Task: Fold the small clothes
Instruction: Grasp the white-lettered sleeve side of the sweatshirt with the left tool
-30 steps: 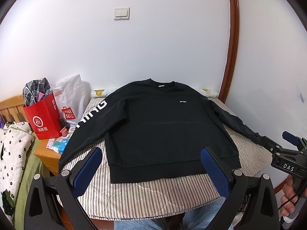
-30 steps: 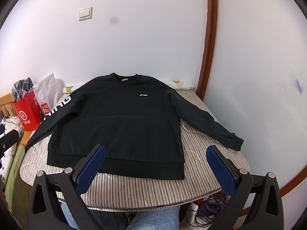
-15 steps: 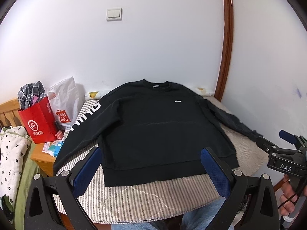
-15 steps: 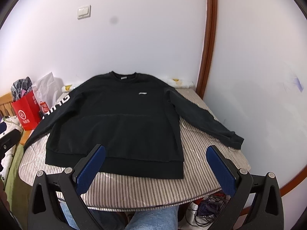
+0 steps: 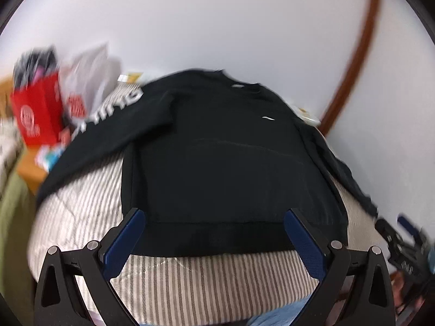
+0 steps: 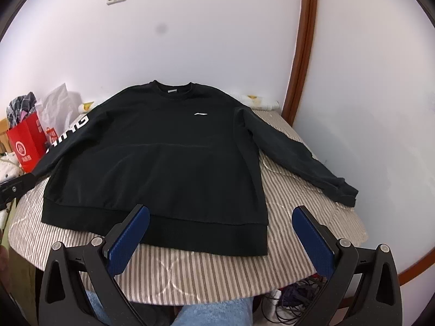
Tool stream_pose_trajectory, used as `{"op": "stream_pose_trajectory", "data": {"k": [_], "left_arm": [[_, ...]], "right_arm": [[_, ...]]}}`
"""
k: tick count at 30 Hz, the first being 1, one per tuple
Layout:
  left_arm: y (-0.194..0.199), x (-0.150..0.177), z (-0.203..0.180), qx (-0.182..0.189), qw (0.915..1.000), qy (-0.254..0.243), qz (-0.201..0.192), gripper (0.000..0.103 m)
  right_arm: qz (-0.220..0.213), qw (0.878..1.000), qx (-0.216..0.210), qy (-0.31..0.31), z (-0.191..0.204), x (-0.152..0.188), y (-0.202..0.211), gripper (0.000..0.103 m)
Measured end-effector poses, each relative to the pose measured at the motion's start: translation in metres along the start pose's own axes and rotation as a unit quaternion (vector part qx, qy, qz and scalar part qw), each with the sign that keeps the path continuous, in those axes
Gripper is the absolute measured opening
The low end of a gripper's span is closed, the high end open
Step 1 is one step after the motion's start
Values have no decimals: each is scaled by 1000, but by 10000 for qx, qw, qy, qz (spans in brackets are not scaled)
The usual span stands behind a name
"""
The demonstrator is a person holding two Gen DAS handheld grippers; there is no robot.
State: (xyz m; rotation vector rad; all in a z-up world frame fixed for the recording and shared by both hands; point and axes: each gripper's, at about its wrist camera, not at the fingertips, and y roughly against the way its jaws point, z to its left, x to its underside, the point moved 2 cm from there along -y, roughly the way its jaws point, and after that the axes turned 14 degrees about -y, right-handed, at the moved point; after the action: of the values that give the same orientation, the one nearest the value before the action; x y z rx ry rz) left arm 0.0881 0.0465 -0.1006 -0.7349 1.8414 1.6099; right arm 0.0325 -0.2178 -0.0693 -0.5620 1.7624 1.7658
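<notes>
A black sweatshirt [image 5: 217, 157] [image 6: 163, 157] lies flat, front up, on a striped round table [image 6: 223, 271], both sleeves spread out. Its left sleeve carries white letters [image 6: 81, 122]. My left gripper [image 5: 214, 217] is open and empty, hovering near the hem. My right gripper [image 6: 220, 214] is open and empty, above the hem's right part. The right gripper also shows at the right edge of the left wrist view [image 5: 402, 233].
A red shopping bag [image 6: 25, 141] and a white plastic bag [image 6: 58, 106] stand at the table's left. Walls close in behind and to the right, with a brown door frame [image 6: 304, 49]. Cables [image 6: 288, 298] lie on the floor below.
The left gripper has swung fast toward the sweatshirt, tilting down and left; its view is blurred. The right gripper has eased slightly closer to the hem.
</notes>
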Motion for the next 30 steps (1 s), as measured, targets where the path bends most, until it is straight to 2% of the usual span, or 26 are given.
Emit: {"op": "stream_pose_trajectory", "data": {"k": [3,7,9,12,16,21,24,30], "left_arm": [[-17,5,26,8,9994,358,-26,101],[-39,11,60,-138,9974,685,179,101],[-52,13,79,-244,9950,912,336,101],[-68,17,104,-338,9895,1325,479,101],[-87,18,139,-321,9800,1904,486,101],[-102,16,170,-112,9687,2465,266,99],[-112,14,185,47,9603,2787,133,97],[-122,5,202,68,9490,3147,-183,96]], "right_arm": [[81,9992,-352,-192,-3,-2,-11,103],[114,9989,-335,-309,-2,-7,-31,103],[268,9980,-396,-425,1,-9,-47,102],[513,9962,-482,-518,8,-10,-68,99],[658,9963,-432,-347,24,-12,-89,95],[798,9954,-493,-191,44,-16,-113,95],[800,9961,-376,-60,54,-18,-124,95],[803,9960,-374,152,70,-27,-141,95]]}}
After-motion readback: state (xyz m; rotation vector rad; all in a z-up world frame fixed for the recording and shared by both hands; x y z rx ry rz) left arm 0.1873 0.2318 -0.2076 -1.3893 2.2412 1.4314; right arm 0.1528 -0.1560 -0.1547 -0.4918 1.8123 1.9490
